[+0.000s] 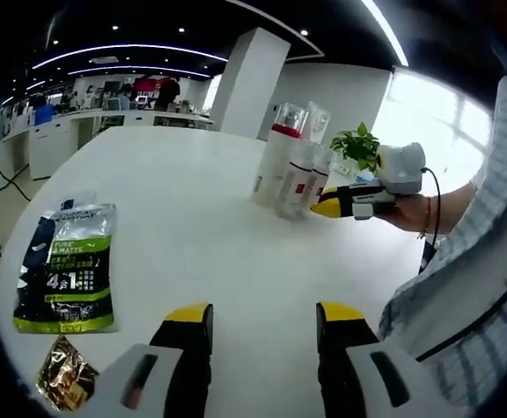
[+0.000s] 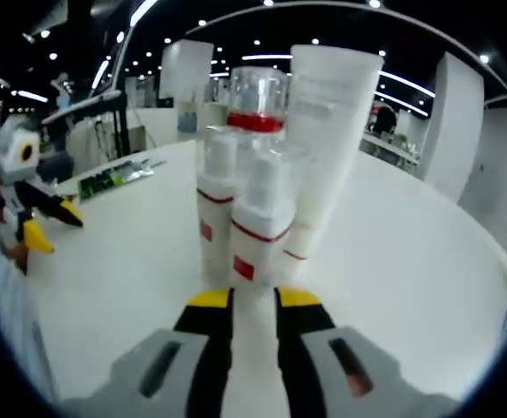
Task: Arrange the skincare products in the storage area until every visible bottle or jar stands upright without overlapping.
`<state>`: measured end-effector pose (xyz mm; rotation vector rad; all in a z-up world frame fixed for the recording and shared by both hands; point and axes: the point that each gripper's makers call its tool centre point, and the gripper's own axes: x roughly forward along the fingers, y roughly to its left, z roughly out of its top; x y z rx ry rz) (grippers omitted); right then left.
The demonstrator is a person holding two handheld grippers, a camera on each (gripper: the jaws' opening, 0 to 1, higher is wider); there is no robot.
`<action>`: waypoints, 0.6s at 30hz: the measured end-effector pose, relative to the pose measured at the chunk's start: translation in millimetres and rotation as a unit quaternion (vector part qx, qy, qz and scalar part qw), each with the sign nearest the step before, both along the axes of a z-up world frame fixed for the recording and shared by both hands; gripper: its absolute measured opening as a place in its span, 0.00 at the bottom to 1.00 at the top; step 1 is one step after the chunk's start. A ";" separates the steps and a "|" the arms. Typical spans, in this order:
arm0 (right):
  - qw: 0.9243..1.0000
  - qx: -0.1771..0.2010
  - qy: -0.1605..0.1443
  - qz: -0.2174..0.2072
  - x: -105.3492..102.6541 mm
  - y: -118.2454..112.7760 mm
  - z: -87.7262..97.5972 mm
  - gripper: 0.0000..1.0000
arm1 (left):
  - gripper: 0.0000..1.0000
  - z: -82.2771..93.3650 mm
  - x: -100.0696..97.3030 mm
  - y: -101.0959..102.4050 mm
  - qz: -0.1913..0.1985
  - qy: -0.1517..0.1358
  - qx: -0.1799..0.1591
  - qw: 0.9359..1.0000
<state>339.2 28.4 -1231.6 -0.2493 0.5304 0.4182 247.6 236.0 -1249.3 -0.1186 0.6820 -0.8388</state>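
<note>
A cluster of skincare products stands upright on the white table (image 1: 175,192): a tall bottle with a red band and clear cap (image 1: 275,157) (image 2: 255,100), a white tube (image 1: 317,122) (image 2: 327,131), and two small white bottles with clear caps and red marks (image 1: 295,178) (image 2: 214,200). The front small bottle (image 2: 258,218) stands between my right gripper's (image 2: 254,299) narrow-set yellow-tipped jaws, at their tips. From the left gripper view, the right gripper (image 1: 326,207) touches the cluster's right side, held by a hand. My left gripper (image 1: 265,315) hangs open over bare table, well short of the bottles.
A green-and-black snack packet (image 1: 66,261) (image 2: 118,177) and a gold wrapper (image 1: 62,381) lie at the table's near left. A potted plant (image 1: 358,146) stands behind the bottles. The left gripper (image 2: 51,225) shows in the right gripper view. Desks and people stand far back.
</note>
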 end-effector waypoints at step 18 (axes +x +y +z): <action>1.000 -0.008 0.007 0.025 3.7 5.1 -3.8 0.16 | 0.49 -0.6 5.1 2.4 -0.001 0.002 -0.002 1.000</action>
